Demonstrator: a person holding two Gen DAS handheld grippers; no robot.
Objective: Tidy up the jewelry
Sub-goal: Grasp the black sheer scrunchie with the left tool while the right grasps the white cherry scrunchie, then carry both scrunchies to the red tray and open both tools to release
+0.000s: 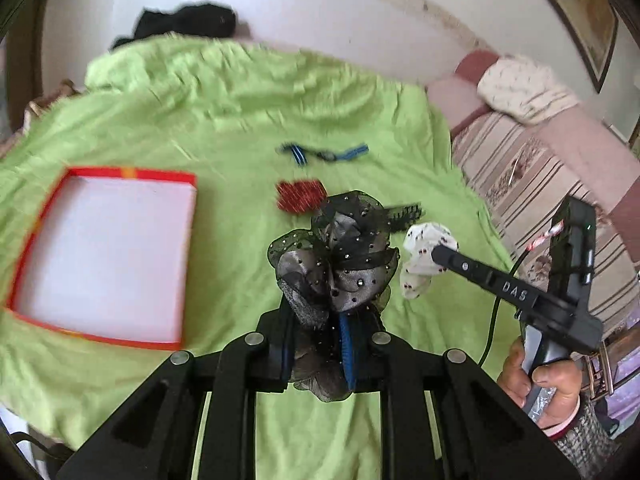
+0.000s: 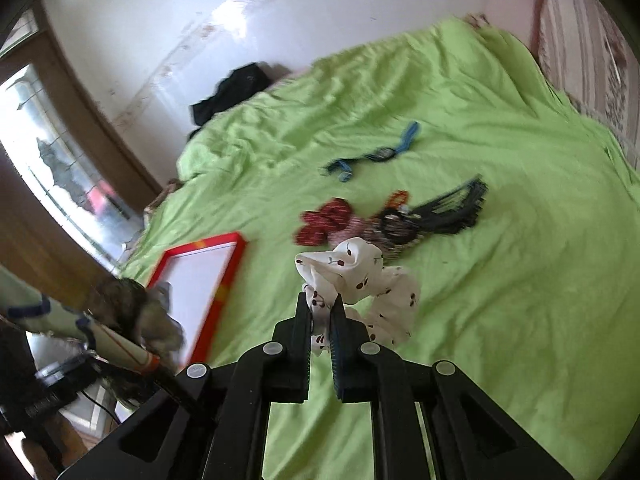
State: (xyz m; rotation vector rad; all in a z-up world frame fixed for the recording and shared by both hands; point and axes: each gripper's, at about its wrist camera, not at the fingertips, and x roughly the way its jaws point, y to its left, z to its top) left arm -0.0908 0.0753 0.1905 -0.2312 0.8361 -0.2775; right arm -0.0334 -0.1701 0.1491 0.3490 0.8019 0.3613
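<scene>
Both accessories clear of the green bedspread (image 1: 224, 120), one per gripper. Left gripper (image 1: 316, 344) clamped on the black-and-grey tulle scrunchie (image 1: 332, 264); fingers nearly together, fabric bunched between the pads and billowing out ahead of the tips. Right gripper (image 2: 320, 320) clenched tight on the white cherry-print scrunchie (image 2: 360, 276); only a thin fold caught between the pads, the rest of the loop hanging to the right of the tips. Open red-rimmed box (image 1: 24, 248), white inside and bare, flat on the bedspread, long axis running roughly away from the left wrist view. Key relation: box to the left of both grippers; just left of the left gripper, and beyond it as viewed from the right wrist. Left hand judged nearer, so probably first to drop; right load likely needs to cross further leftward over the rim. Still on the bedspread beyond the fingertips: red scrunchie (image 2: 324, 220), blue watch (image 2: 380, 154), dark comb-like pieces (image 2: 452, 204). Risk noted: thin hold on the white scrunchie, possible slip in transit.
</scene>
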